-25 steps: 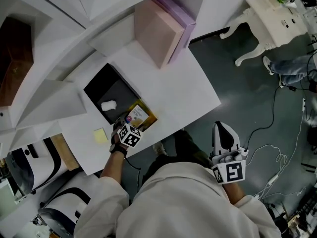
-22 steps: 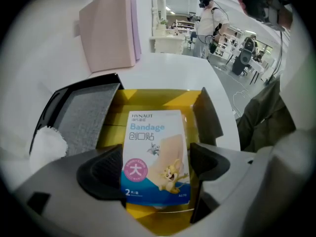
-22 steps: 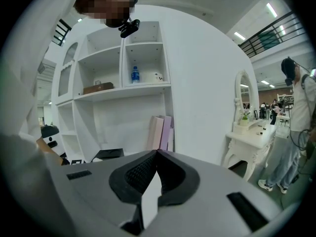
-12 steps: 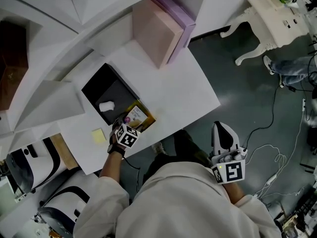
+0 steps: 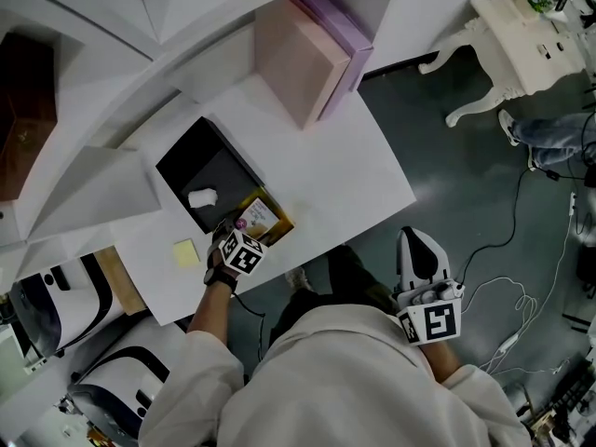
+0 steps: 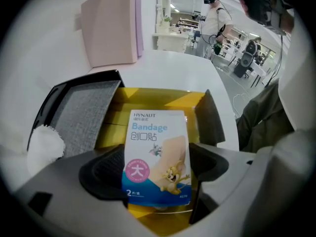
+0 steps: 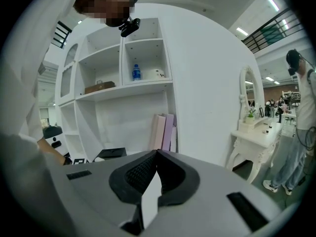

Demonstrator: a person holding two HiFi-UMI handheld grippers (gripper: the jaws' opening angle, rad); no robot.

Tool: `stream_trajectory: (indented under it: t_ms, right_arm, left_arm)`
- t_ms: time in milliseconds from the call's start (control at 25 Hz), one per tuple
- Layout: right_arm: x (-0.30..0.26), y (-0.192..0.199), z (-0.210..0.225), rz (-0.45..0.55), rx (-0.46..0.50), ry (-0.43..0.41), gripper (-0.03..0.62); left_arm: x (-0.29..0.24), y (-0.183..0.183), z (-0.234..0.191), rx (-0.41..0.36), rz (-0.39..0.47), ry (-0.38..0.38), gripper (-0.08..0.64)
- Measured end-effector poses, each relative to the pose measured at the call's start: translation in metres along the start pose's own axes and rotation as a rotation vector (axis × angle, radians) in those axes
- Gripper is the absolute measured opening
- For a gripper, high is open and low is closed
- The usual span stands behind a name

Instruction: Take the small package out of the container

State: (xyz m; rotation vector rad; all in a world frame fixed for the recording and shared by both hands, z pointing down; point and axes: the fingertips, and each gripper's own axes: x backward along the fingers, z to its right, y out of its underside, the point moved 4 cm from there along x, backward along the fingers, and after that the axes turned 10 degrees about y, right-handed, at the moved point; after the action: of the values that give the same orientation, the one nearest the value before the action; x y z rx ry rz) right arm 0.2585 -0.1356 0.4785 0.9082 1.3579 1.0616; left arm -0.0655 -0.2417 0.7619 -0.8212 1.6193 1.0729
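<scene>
The small package (image 6: 157,152), a white and blue bandage pack, stands upright between the jaws of my left gripper (image 6: 157,168), which is shut on its lower part. Behind and under it is the open yellow container (image 6: 163,98). In the head view the left gripper (image 5: 244,228) is at the table's front edge, holding the package (image 5: 259,216) over the yellow container (image 5: 282,227). My right gripper (image 5: 421,250) hangs off the table, beside the person's body. Its jaws (image 7: 155,174) are shut, with a thin white sliver showing between them.
A black tray (image 5: 200,161) with a white wad (image 5: 203,196) lies just left of the container. A yellow sticky note (image 5: 188,253) lies on the white table (image 5: 345,166). A pink box (image 5: 298,59) stands at the back. A white vanity (image 5: 521,35) and cables are on the floor to the right.
</scene>
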Motion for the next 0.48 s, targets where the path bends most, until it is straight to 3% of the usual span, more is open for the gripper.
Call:
stream_trajectory:
  t_ms: [480]
  right_arm:
    - [0.012,-0.011,-0.019,0.028,0.018,-0.032,0.025]
  left_arm:
    - [0.027,-0.004,0.005,0.033,0.073,-0.072,0.397]
